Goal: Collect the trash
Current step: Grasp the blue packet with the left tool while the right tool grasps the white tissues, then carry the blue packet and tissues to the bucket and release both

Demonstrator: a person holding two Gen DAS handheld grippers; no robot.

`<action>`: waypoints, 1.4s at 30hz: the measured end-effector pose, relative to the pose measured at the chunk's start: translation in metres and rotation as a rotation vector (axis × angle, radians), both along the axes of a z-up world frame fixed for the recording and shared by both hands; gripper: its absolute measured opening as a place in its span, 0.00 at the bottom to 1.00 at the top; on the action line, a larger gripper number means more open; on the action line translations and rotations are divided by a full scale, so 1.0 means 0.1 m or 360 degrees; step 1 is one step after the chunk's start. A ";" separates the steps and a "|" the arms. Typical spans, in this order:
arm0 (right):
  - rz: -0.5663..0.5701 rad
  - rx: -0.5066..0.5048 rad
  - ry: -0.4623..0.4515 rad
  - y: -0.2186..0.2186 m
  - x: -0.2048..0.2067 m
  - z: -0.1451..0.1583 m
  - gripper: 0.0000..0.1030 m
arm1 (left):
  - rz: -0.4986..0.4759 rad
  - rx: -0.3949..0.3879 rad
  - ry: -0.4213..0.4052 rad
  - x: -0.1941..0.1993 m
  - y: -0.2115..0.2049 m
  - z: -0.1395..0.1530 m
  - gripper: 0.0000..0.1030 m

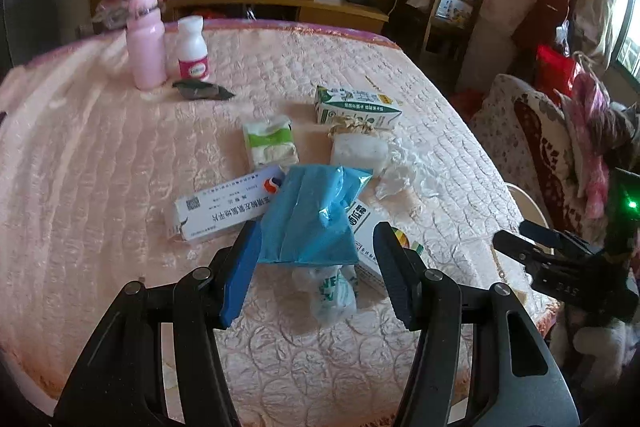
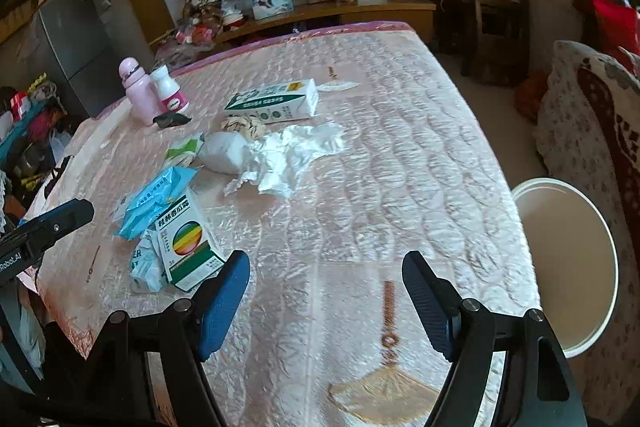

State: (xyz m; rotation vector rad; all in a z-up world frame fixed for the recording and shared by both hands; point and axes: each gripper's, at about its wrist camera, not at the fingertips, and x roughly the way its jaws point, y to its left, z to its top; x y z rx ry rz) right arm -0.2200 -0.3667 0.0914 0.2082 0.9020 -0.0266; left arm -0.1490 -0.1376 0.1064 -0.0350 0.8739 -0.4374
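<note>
a: trash (image 1: 316, 215) lies heaped on the near part of the pink quilted bed (image 1: 100, 167), right ahead of the left tool (image 1: 316, 267)

b: what's in the heap?

a: a blue plastic packet (image 1: 312, 215) on top, a white medicine box (image 1: 228, 207) under its left side, a box with a rainbow circle (image 2: 188, 243) under its right side, and a crumpled white wrapper with green letters (image 1: 332, 291) nearest the fingers

b: is the left tool pinching any of it?

a: no, its blue pads stand spread on either side of the packet's near edge without pressing it

b: and the right tool (image 2: 326, 299)?

a: spread wide over bare quilt, nothing between the pads; the rainbow box sits just beside its left finger

b: further back?

a: a green and white carton (image 1: 356, 107), a tissue pack (image 1: 270, 143), a white lump with crumpled clear film (image 2: 288, 155), then a pink bottle (image 1: 145, 39) and a white bottle (image 1: 192, 49) standing upright, touching or nearly so

b: a bin?

a: a white bucket (image 2: 600, 239) stands on the floor just off the bed's right edge
</note>
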 end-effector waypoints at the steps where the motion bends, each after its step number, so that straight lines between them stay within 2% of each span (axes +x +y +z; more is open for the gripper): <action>1: 0.0007 -0.0001 0.0011 0.02 0.05 -0.02 0.74 | -0.0010 -0.0010 0.0014 0.02 0.00 -0.02 0.55; 7: 0.0048 0.0008 0.0014 0.11 0.37 -0.05 0.74 | -0.0091 -0.0051 0.0071 0.18 -0.07 -0.14 0.55; 12: 0.0082 -0.0015 0.0025 0.18 0.72 -0.10 0.76 | -0.0133 -0.0012 0.0121 0.37 -0.17 -0.26 0.55; 19: 0.0158 0.0049 0.0066 0.24 1.21 -0.27 0.76 | -0.0179 0.0041 0.0204 0.63 -0.28 -0.40 0.55; 23: 0.0178 0.0041 0.0128 0.23 1.42 -0.41 0.76 | -0.0190 0.0073 0.0210 0.71 -0.32 -0.45 0.55; 24: 0.0182 0.0047 0.0135 0.22 1.45 -0.44 0.74 | -0.0194 0.0063 0.0217 0.72 -0.33 -0.45 0.55; 25: 0.0180 0.0056 0.0142 0.21 1.48 -0.47 0.61 | -0.0206 0.0045 0.0241 0.74 -0.33 -0.46 0.55; 26: 0.0184 0.0078 0.0155 0.19 1.49 -0.51 0.54 | -0.0216 0.0035 0.0261 0.75 -0.33 -0.48 0.54; 28: 0.0198 0.0046 0.0128 0.19 1.47 -0.51 0.23 | -0.0232 -0.0018 0.0298 0.76 -0.32 -0.48 0.40; 31: 0.0226 0.0084 0.0123 0.18 1.37 -0.48 0.18 | -0.0215 -0.0019 0.0276 0.72 -0.29 -0.41 0.37; 42: 0.0225 0.0181 -0.0036 0.09 0.68 -0.06 0.18 | -0.0197 -0.0007 0.0098 0.47 -0.29 -0.01 0.36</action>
